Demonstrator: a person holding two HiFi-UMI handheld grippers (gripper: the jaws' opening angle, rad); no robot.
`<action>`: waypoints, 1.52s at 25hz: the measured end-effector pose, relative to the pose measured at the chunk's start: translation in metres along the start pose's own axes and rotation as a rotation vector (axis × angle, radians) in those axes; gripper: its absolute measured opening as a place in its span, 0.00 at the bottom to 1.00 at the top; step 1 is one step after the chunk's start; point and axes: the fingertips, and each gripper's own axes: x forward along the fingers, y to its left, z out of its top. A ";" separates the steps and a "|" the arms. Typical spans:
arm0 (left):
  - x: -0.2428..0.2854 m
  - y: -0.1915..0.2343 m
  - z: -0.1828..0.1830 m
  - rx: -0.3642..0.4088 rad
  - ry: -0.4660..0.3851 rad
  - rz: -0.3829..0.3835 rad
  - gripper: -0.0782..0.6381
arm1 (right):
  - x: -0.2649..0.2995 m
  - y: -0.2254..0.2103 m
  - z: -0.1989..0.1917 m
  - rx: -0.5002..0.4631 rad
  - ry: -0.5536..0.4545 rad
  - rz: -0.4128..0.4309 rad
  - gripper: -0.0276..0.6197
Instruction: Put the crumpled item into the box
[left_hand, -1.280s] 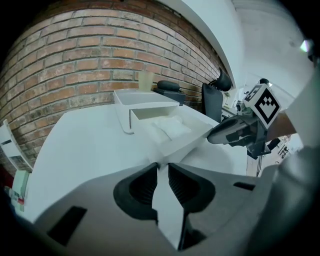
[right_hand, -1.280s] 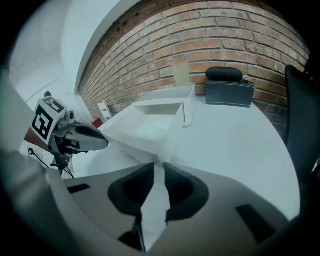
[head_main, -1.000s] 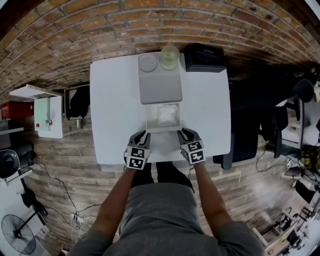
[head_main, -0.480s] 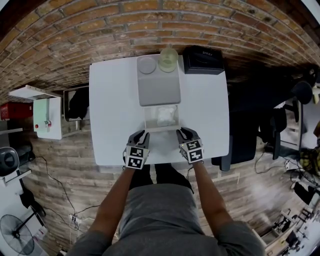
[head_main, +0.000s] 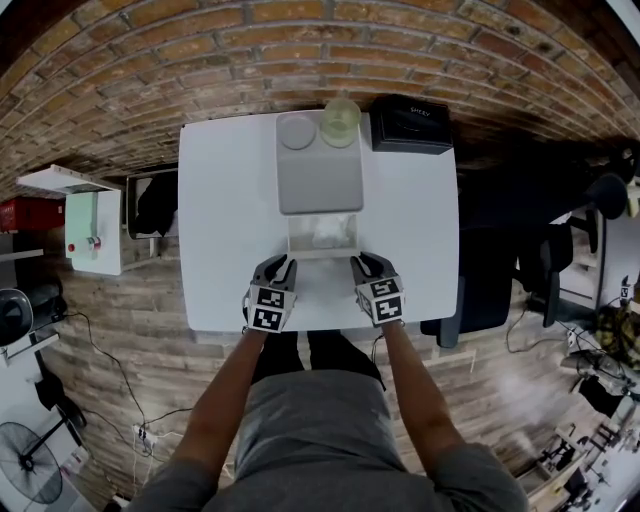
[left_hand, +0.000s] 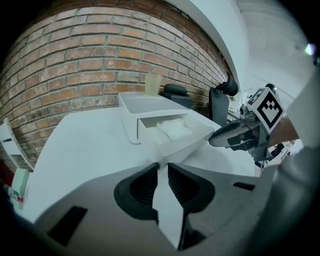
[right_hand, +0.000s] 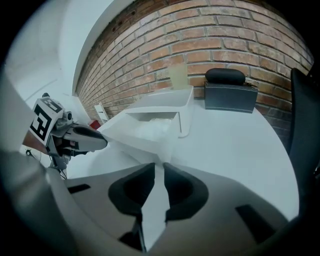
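Observation:
An open white box (head_main: 322, 238) sits mid-table, and a white crumpled item (left_hand: 174, 129) lies inside it, also visible in the right gripper view (right_hand: 152, 129). The box's front flap (left_hand: 186, 146) slopes toward me. My left gripper (left_hand: 163, 166) is shut on the flap's left corner, with white card running between its dark pads. My right gripper (right_hand: 159, 165) is shut on the right corner in the same way. In the head view the left gripper (head_main: 283, 263) and the right gripper (head_main: 358, 263) sit side by side at the box's near edge.
A flat grey lid (head_main: 318, 178) lies behind the box, carrying a round grey disc (head_main: 296, 130). A pale translucent cup (head_main: 340, 118) and a black case (head_main: 410, 122) stand at the table's far edge. A dark chair (head_main: 492, 270) is to the right, and a brick wall stands behind.
Both grippers keep their hold on the flap and stay almost in place. In the head view the box opening looks shorter, with less of the crumpled item showing.

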 end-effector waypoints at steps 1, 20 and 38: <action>0.001 0.001 0.001 -0.002 0.001 0.004 0.20 | 0.001 -0.001 0.001 0.000 0.000 0.002 0.14; 0.011 0.010 0.012 -0.076 0.002 0.038 0.20 | 0.011 -0.010 0.012 0.027 -0.003 -0.004 0.14; 0.021 0.021 0.027 -0.125 0.006 0.051 0.20 | 0.021 -0.019 0.028 0.050 -0.013 -0.019 0.14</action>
